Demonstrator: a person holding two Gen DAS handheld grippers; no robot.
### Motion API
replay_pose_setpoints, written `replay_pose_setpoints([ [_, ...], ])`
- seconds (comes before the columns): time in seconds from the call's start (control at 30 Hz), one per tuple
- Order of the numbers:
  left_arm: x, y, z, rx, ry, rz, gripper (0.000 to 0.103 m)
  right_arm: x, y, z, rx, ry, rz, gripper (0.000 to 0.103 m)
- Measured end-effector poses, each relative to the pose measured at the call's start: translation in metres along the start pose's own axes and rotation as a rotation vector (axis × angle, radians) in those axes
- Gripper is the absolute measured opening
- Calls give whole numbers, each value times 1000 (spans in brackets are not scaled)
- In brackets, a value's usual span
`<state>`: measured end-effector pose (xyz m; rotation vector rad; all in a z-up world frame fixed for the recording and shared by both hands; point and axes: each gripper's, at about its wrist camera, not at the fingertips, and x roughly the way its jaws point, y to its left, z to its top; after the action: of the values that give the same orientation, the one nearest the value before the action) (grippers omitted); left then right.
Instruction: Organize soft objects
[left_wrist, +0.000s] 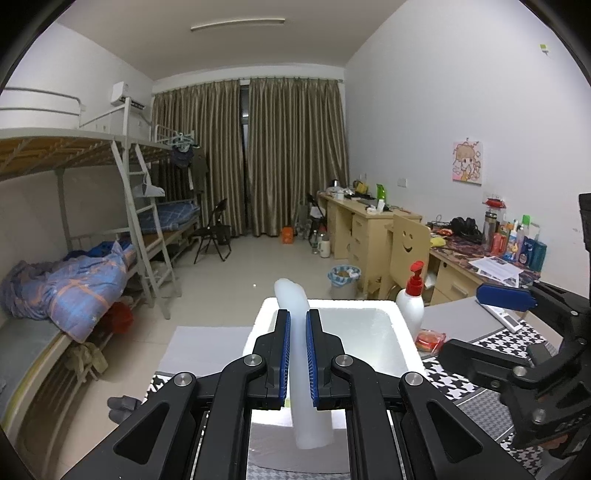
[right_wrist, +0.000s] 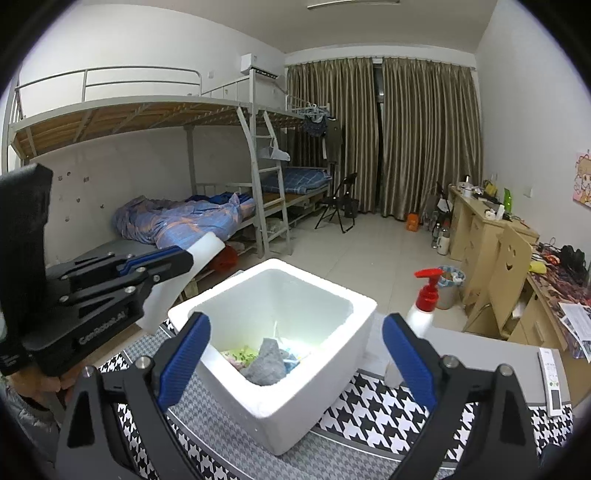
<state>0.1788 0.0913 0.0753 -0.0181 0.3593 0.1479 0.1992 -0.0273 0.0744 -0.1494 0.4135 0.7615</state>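
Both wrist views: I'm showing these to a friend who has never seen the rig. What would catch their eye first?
Probably the white foam box on the houndstooth cloth, with a grey rag and other soft bits inside. Next, the left gripper clamping a pale foam strip above the box's near edge. The open right gripper frames the box.

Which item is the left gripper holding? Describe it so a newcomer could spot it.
Start at the white foam box on the houndstooth cloth. Just to its left, the left gripper is shut on a white foam tube, which sticks out past the fingertips. Unlike the pump bottle on the box's other side, it is plain, translucent white with no red cap.
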Motion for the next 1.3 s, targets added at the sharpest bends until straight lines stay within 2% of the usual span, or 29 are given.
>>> replay_pose_setpoints([
  [0.53, 23, -18, 3, 15, 33, -44, 9, -14, -17, -19, 34, -12, -29, 97],
  [0.8, 43, -22, 0, 17, 71, -36, 11, -20, -30, -30, 70, -10, -47, 97],
  [0.9, 48, -22, -1, 23, 80, -11, 29, -23, -34, -32, 80, -13, -50, 97],
  [0.97, 49, -22, -2, 19, 81, -16, 52, -25, -36, -33, 82, -16, -56, 97],
  [1.1, 45, -24, -2, 25, 67, -14, 68, -29, -39, -34, 93, -21, -60, 97],
  [1.17, 42, -25, -3, 23, 58, -14, 80, -32, -41, -36, 98, -25, -64, 97],
  [1.3, 33, -27, -4, 22, 41, -9, 91, -37, -44, -38, 114, -32, -65, 97],
])
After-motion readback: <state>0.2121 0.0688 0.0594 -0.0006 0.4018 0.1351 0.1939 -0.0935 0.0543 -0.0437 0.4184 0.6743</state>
